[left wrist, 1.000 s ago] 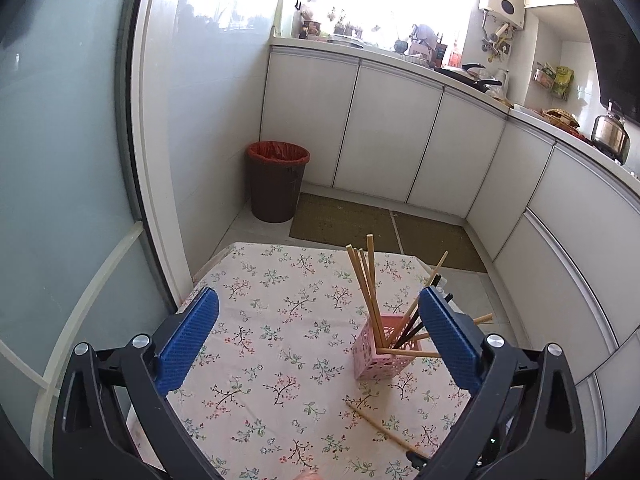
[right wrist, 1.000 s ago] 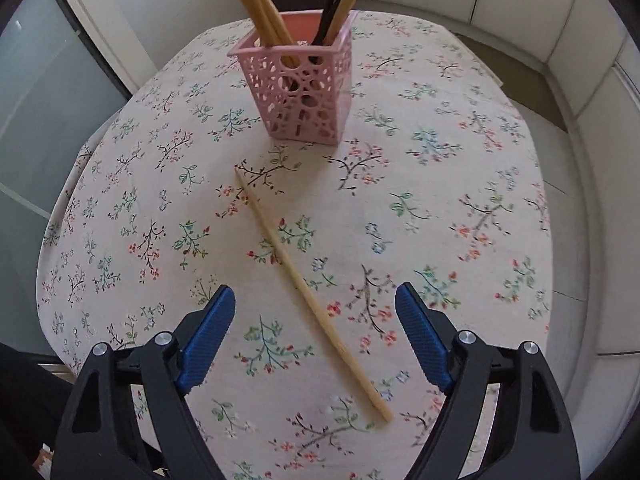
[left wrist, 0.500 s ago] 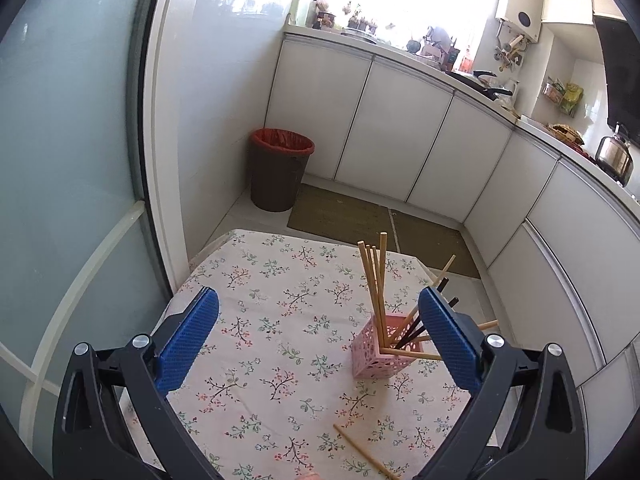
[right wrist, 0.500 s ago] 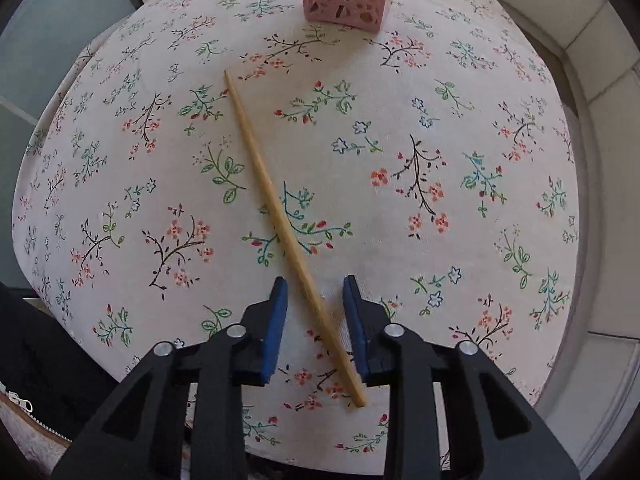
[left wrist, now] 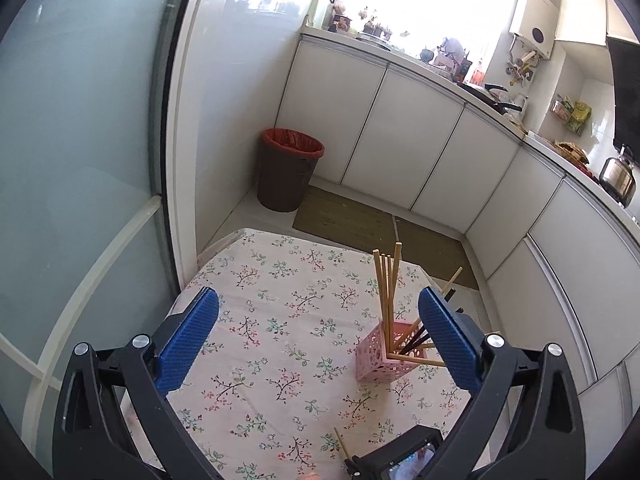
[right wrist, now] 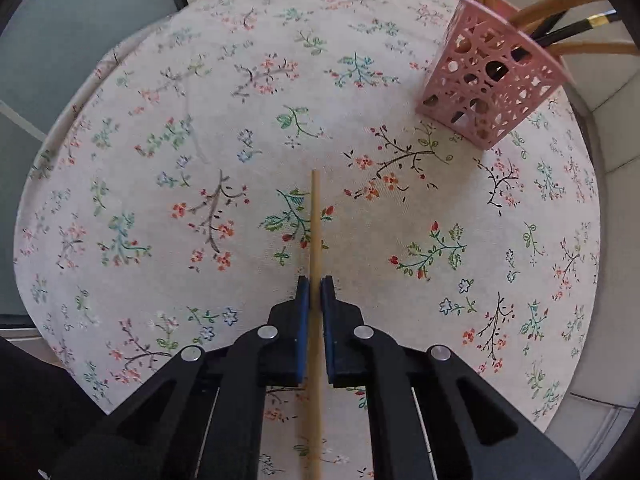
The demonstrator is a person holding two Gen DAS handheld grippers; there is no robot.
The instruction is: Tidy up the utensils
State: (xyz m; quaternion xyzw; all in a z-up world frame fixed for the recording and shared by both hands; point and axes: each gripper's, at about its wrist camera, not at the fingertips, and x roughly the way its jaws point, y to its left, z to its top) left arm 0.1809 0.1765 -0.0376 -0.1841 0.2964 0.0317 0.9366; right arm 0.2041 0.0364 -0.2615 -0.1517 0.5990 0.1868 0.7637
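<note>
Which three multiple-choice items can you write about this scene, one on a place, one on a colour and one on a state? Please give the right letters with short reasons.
1. Where is the loose wooden chopstick?
A. inside the holder
B. between the pads of the right gripper, over the floral tablecloth
C. on the floor

2. What colour is the perforated holder with the chopsticks in it?
A. pink
B. green
C. black

3. How does the left gripper stand?
A. shut on a chopstick
B. shut on the holder
C. open, with nothing between its pads

Answers:
1 B: the right wrist view shows the stick running between the two blue pads, which press on it.
2 A: both views show pink walls with round holes.
3 C: the left wrist view shows its blue pads far apart, with only tablecloth seen between them.
</note>
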